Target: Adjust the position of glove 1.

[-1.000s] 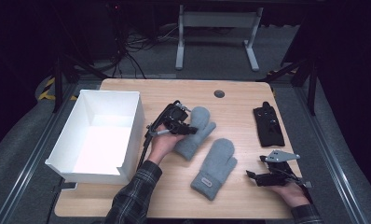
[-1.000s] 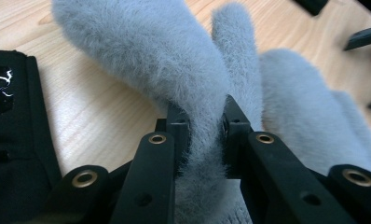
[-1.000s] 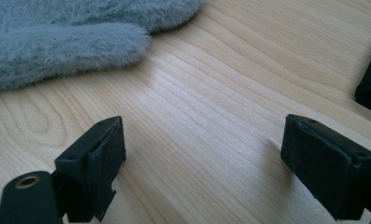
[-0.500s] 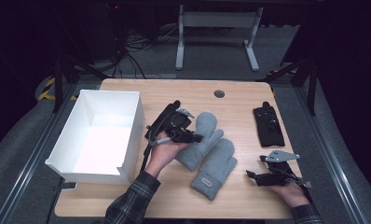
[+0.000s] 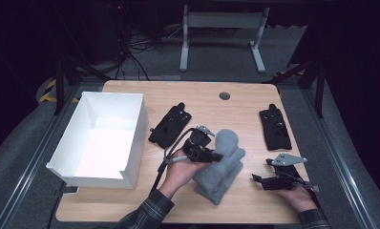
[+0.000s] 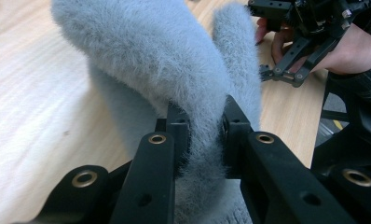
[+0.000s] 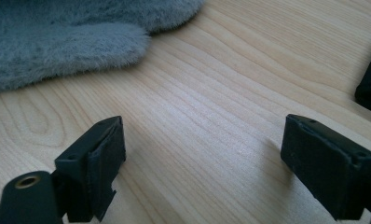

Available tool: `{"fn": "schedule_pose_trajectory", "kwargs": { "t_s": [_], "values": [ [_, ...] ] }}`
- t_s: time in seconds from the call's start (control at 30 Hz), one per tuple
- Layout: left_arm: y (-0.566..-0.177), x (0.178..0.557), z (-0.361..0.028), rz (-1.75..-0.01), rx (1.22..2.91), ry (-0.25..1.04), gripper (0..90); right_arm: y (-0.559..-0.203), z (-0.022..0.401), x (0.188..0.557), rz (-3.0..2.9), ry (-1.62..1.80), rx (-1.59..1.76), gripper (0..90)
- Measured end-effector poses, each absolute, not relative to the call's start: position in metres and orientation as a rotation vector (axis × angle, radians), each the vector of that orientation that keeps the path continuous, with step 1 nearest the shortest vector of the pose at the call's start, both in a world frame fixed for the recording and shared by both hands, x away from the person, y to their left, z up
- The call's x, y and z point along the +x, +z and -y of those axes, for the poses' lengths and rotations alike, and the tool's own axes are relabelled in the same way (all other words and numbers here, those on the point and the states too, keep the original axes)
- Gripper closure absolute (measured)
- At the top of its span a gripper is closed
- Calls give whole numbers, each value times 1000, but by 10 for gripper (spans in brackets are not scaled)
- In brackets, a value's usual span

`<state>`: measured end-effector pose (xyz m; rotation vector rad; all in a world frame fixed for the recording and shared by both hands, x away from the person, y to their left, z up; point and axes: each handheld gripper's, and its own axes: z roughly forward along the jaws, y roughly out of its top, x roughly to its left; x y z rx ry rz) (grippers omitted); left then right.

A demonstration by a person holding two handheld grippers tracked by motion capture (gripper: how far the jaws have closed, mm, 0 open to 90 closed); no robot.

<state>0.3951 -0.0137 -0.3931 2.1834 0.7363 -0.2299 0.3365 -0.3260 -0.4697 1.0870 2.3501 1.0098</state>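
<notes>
My left gripper (image 5: pixel 211 155) is shut on a grey fuzzy mitten (image 5: pixel 229 143) and holds it on top of a second grey mitten (image 5: pixel 216 185) at the table's middle front. In the left gripper view the jaws pinch the mitten's (image 6: pixel 160 56) fur, with my left gripper (image 6: pixel 202 126) squeezing it in a narrow gap. My right gripper (image 5: pixel 259 180) rests low at the front right, open, to the right of the mittens. The right gripper view has my right gripper (image 7: pixel 202 158) wide open over bare wood, with a grey mitten (image 7: pixel 58 42) lying beyond its left jaw.
A white open box (image 5: pixel 135 138) stands at the table's left. One black glove (image 5: pixel 171 126) lies beside it and another black glove (image 5: pixel 275 128) lies at the right. The wooden table (image 5: pixel 202 100) has a round cable hole (image 5: pixel 224 96) at the back.
My left gripper has carried the grey mitten to the right and toward the front, onto the other mitten, which uncovers the black glove by the box. The right gripper has stayed put.
</notes>
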Motion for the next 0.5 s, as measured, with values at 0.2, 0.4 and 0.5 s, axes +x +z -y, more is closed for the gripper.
{"fn": "schedule_pose_trajectory", "kwargs": {
  "t_s": [0.2,0.4,0.5],
  "values": [
    [-410,394,25,-764,2182,-250,785,-470,326,337,-2350,1010,1087,140],
    [-422,394,29,-777,2200,-234,737,-470,326,337,-2350,1010,1088,141],
    [-418,394,29,-761,2216,-181,623,-470,326,337,-2350,1010,1088,140]
  ]
}}
